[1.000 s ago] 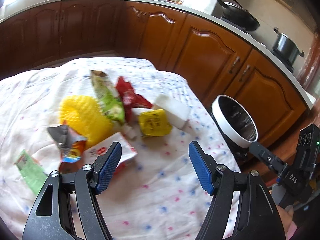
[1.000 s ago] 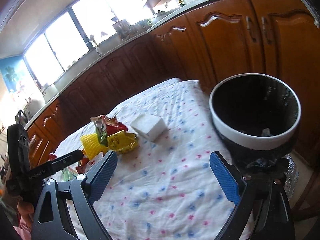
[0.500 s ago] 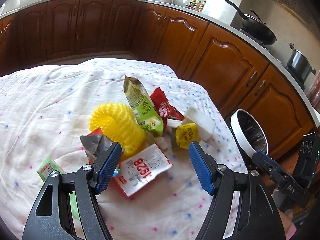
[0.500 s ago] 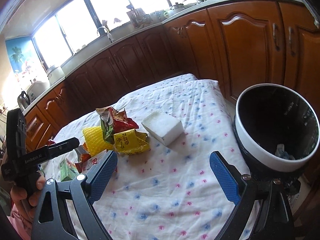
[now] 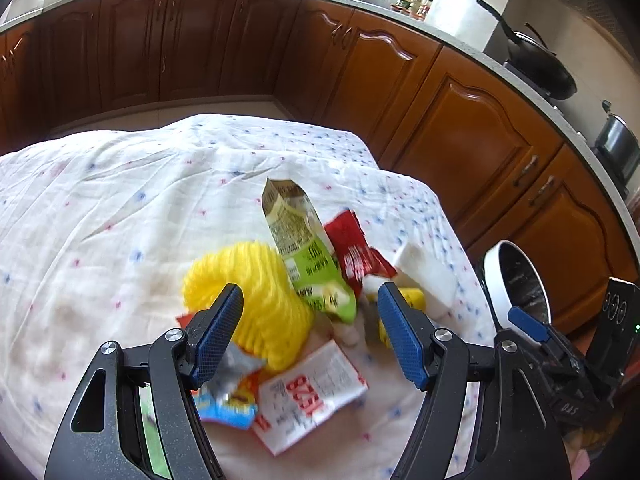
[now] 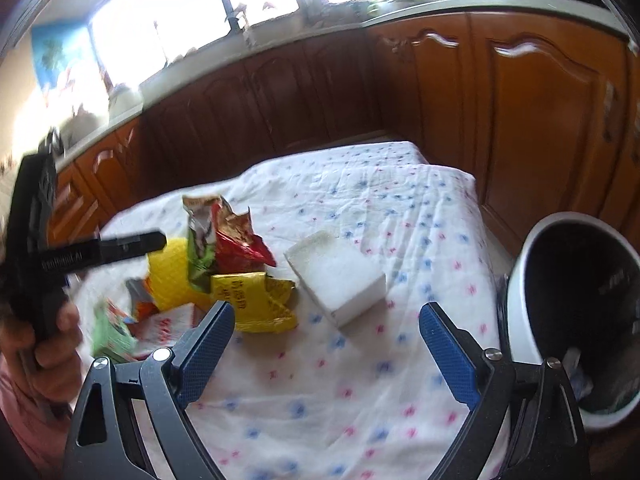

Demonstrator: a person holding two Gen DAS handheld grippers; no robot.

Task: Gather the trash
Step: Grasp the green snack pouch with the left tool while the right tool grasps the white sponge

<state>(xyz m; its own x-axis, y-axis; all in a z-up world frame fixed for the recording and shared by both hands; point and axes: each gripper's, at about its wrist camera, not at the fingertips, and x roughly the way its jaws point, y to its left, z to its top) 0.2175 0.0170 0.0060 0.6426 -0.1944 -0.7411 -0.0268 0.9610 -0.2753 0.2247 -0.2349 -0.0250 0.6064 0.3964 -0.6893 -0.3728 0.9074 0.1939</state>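
Observation:
A heap of trash lies on the dotted white cloth (image 5: 120, 208): a yellow foam net (image 5: 256, 300), a green wrapper (image 5: 308, 248), a red wrapper (image 5: 356, 252), a yellow wrapper (image 6: 256, 300), a white-and-red packet (image 5: 308, 400) and a white foam block (image 6: 336, 276). My left gripper (image 5: 310, 332) is open and empty, just above the heap's near side. My right gripper (image 6: 326, 356) is open and empty, low over the cloth in front of the foam block. A white bin with dark inside (image 6: 576, 320) stands off the table's right edge.
Brown kitchen cabinets (image 5: 460, 128) surround the table at the back and right. A wok (image 5: 536, 68) and a pot (image 5: 616, 144) sit on the counter. The left gripper's body (image 6: 44, 232) and hand show at the left of the right wrist view.
My left gripper has moved forward and down over the heap, so the wrappers now lie between its fingers. My right gripper has swung left, away from the bin, toward the foam block.

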